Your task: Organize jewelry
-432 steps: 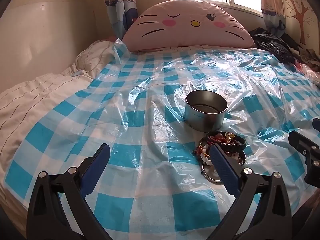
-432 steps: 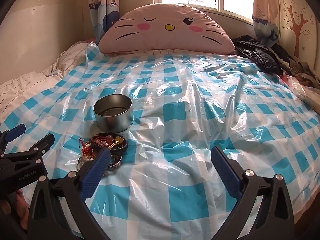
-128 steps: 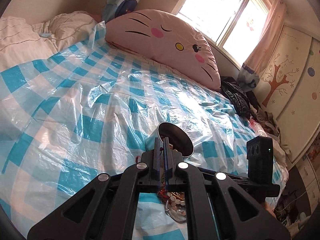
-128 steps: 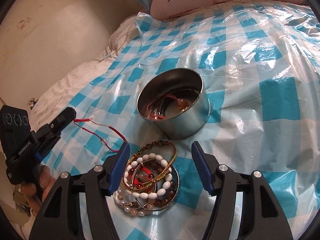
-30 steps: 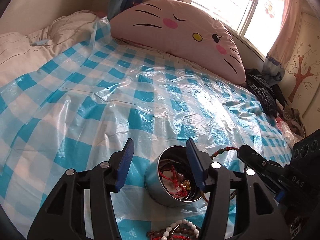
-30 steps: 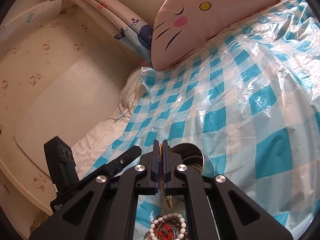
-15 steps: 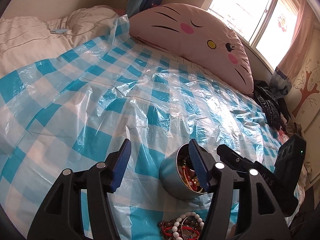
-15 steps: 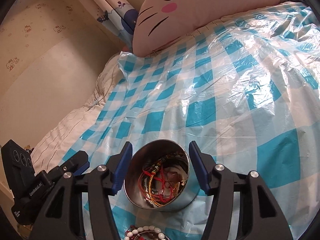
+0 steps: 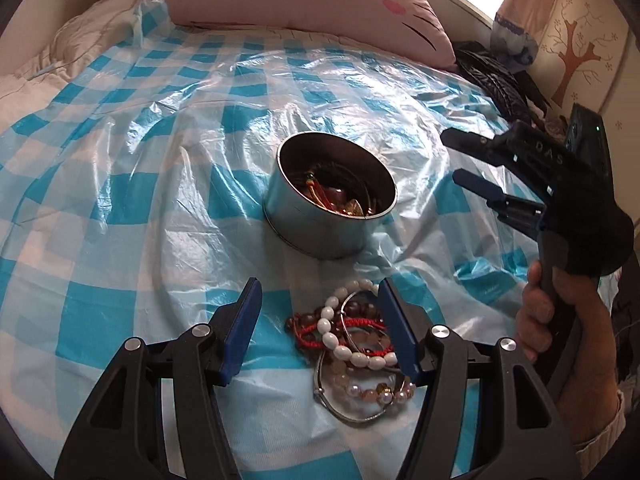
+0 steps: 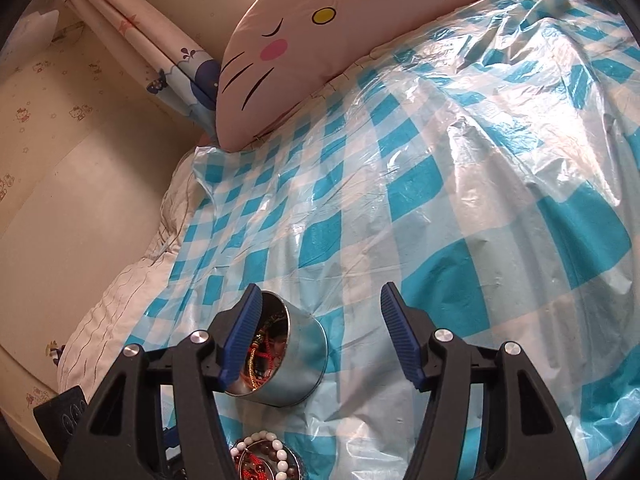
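Since half a second before, my left gripper (image 9: 318, 322) had dropped back toward the heap of bracelets (image 9: 352, 344), and my right gripper (image 10: 320, 330) had swung off to the side, leaving the round metal tin (image 9: 330, 196) by its left finger instead of between the two. Both tools stood spread wide and carried nothing. In the left view, the white bead bracelet (image 9: 340, 334) lay just ahead of my right pad, tangled with a red cord bracelet (image 9: 340, 326), dark beads and a thin metal bangle (image 9: 348, 404) lying nearer to me. The tin sat farther ahead, a little right of centre, already holding red cords and gold pieces. My right tool (image 9: 516, 184) hung off to the right of the tin, my hand (image 9: 548, 312) on its handle.

I judged the next grab risky: the strands overlapped, so closing on one could drag the whole clump along and spill it short of the tin. The crinkled checked plastic sheet (image 9: 160, 184) looked slippery too; a pad catching it might tug the tin or tip it.
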